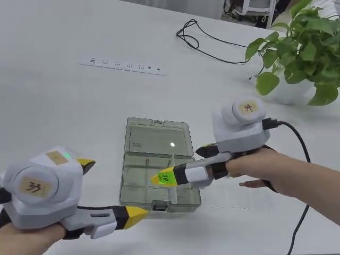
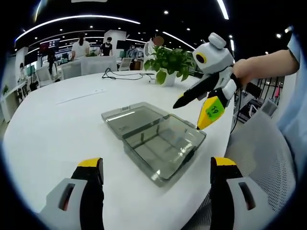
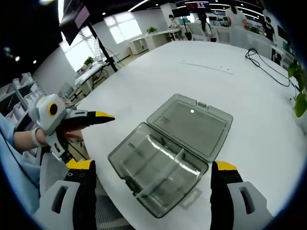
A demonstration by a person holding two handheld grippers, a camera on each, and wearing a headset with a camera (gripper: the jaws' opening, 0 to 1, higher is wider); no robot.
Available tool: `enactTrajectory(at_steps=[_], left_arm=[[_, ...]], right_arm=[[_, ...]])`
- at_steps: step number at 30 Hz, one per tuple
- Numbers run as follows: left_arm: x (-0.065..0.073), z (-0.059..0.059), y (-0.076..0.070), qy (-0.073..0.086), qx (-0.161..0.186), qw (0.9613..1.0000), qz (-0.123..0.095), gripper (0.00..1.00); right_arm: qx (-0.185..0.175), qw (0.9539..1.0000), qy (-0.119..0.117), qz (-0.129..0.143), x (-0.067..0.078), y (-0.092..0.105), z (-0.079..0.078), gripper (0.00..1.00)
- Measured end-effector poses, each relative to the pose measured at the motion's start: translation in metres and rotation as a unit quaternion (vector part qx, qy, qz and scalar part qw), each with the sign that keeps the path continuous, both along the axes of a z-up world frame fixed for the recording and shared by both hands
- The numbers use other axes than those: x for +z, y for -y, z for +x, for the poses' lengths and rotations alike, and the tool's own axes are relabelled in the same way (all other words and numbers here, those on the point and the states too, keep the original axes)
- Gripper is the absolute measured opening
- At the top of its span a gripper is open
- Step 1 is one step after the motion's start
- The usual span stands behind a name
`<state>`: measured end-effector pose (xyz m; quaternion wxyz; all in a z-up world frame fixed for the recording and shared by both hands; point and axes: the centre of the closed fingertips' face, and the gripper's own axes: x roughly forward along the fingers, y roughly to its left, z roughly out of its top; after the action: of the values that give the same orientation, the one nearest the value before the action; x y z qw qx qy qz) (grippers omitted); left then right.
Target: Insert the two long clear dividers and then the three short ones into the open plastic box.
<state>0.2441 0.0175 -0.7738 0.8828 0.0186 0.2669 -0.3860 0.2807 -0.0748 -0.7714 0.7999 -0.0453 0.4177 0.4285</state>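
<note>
**A:** Where is the box?

**B:** The open plastic box [image 1: 139, 183] sits in the lower middle of your head view, on the white table [image 1: 64, 117]. Its lid [image 1: 158, 137] lies flat behind the tray, toward the top of the frame.

**A:** What is in it?

**B:** Clear dividers [image 3: 165, 153] stand in the tray. Your right gripper view shows a long one along the tray and a shorter one crossing it. I cannot tell whether there are more.

**A:** What stands in the way?

**B:** Your right gripper [image 1: 183, 164] reaches in from the right of the frame. Its jaws are spread wide and hold nothing. Its yellow-green tip hangs over the middle of the tray, but I cannot tell whether it touches anything. Your left gripper [image 1: 111, 188] is at the lower left, also spread wide and empty. Its lower yellow tip is just beside the front edge of the box.

**A:** And around it?

**B:** A white power strip [image 1: 122, 66] lies in the upper left of the frame, well apart from the box. A loose black cable [image 1: 207, 40] curls at the top centre. A potted plant [image 1: 300, 53] fills the upper right corner. A black lead [image 1: 303, 154] trails from your right gripper toward the lower right.
</note>
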Motion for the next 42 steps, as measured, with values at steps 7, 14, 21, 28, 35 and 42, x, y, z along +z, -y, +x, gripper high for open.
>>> enactTrajectory(at_steps=[7, 14, 21, 28, 35, 42], left_arm=[[0.002, 0.000, -0.004, -0.005, 0.013, 0.9999, -0.007, 0.94], [0.001, 0.002, -0.011, -0.010, 0.028, 0.9995, -0.010, 0.94], [0.006, 0.004, -0.018, -0.014, 0.045, 0.9987, -0.021, 0.94], [0.007, 0.009, -0.031, -0.021, 0.061, 0.9977, -0.021, 0.94], [-0.001, 0.016, -0.053, -0.035, 0.063, 0.9973, 0.012, 0.94], [-0.017, 0.026, -0.084, -0.065, 0.071, 0.9929, 0.070, 0.93]], right_arm=[[0.031, 0.9983, 0.047, 0.018, 0.001, 0.001, -0.009, 1.00], [0.030, 0.9939, 0.082, 0.067, 0.010, 0.005, -0.012, 1.00], [0.035, 0.9896, 0.114, 0.081, 0.015, 0.018, -0.017, 1.00], [0.002, 0.9871, 0.122, 0.103, 0.018, 0.038, -0.017, 1.00], [-0.018, 0.9854, 0.134, 0.104, 0.019, 0.062, -0.022, 1.00], [-0.025, 0.9863, 0.124, 0.105, 0.014, 0.075, -0.031, 1.00]])
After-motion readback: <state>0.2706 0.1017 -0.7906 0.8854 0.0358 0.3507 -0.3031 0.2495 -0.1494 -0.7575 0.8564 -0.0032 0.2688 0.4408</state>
